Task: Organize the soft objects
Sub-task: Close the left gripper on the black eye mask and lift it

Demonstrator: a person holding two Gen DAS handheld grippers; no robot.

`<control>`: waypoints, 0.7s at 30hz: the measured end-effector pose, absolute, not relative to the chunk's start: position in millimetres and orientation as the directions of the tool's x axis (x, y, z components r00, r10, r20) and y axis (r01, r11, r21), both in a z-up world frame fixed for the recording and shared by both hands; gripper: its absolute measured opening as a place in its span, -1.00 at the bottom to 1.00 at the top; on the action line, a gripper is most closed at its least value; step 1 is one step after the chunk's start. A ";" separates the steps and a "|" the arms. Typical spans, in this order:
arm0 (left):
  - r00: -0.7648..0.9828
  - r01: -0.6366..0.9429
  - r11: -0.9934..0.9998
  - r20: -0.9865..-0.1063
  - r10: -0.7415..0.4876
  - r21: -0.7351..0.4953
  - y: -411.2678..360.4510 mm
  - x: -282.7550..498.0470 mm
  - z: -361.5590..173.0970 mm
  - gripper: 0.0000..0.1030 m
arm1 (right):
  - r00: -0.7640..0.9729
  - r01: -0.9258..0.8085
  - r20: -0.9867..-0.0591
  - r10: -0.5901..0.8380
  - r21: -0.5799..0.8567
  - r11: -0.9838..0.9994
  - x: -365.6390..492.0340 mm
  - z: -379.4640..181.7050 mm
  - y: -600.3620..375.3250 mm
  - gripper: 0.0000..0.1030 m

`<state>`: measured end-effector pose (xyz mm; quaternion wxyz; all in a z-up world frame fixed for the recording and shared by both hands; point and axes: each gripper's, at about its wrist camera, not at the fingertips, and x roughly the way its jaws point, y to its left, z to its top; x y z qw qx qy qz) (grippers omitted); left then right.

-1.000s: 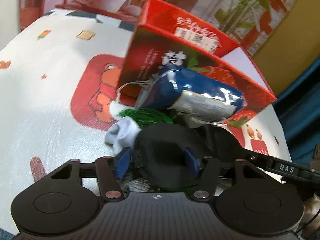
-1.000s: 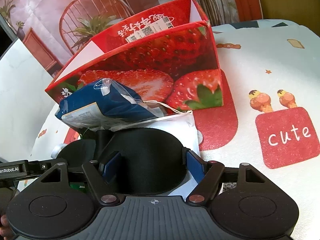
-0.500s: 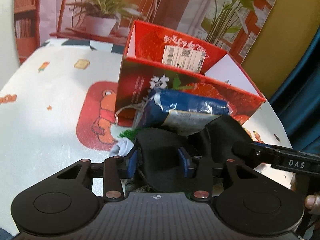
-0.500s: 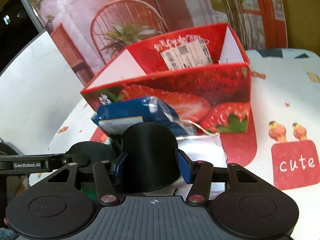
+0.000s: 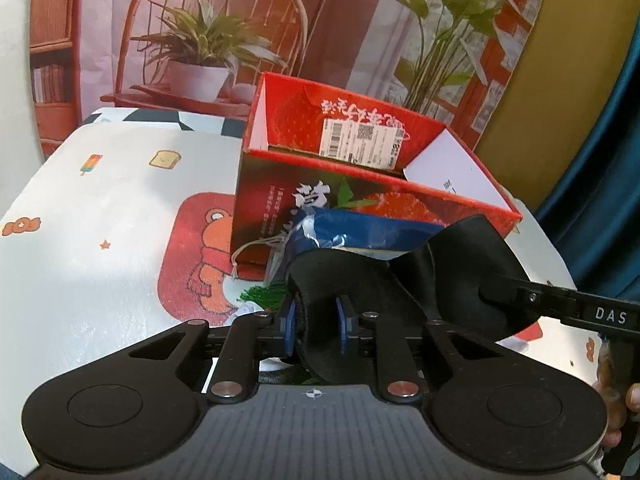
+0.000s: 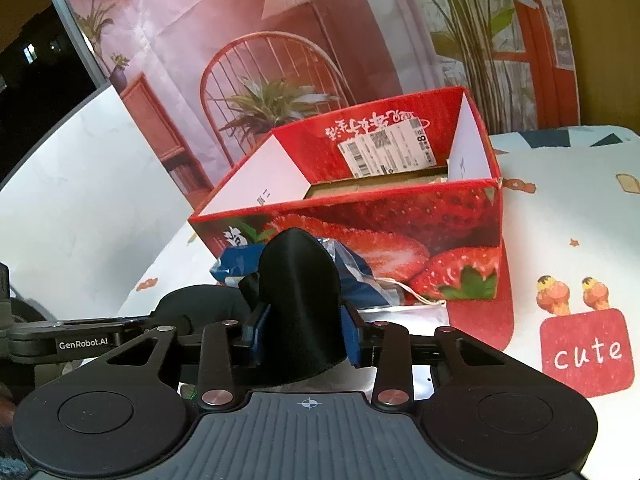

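Observation:
A black eye mask [image 5: 320, 276] hangs between my two grippers, lifted in front of the red strawberry box [image 5: 276, 200]. My left gripper [image 5: 316, 320] is closing, and its blue pads pinch one cup of the mask. In the right wrist view the other cup [image 6: 300, 280] bulges up between the blue pads of my right gripper [image 6: 304, 332], whose jaws are also closing on it. The right gripper's finger [image 5: 532, 296] shows at the right of the left wrist view. The open red box [image 6: 440, 216] holds a labelled flap inside.
A blue packet [image 5: 360, 232] leans against the box front, with a green tuft [image 5: 264, 292] and a white pouch [image 6: 416, 312] under it. The cartoon tablecloth [image 5: 100, 220] spreads to the left. A printed backdrop with a chair and plants stands behind.
Both grippers narrowed onto the black mask and rose, lifting it off the pile. The mask now bulges up between the pads, and the box's inside has come into view.

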<state>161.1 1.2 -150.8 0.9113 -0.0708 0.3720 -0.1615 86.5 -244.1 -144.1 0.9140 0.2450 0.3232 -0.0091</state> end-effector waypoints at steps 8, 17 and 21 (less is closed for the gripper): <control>0.723 0.269 0.934 -0.592 -0.357 -0.236 -0.2 160.2 -125.3 -0.61 | 0.814 0.148 -0.562 0.145 0.442 0.884 88.0 -129.2 -242.8 -0.39; 0.802 0.295 0.939 -0.488 -0.344 -0.178 -8.8 191.4 -65.0 -0.61 | 0.871 0.088 -0.470 0.142 0.435 0.896 118.9 -82.9 -261.9 -0.39; 0.850 0.301 0.948 -0.422 -0.315 -0.101 -23.5 217.8 -36.8 -0.62 | 0.898 0.065 -0.425 0.115 0.386 0.920 149.3 -59.1 -275.7 -0.39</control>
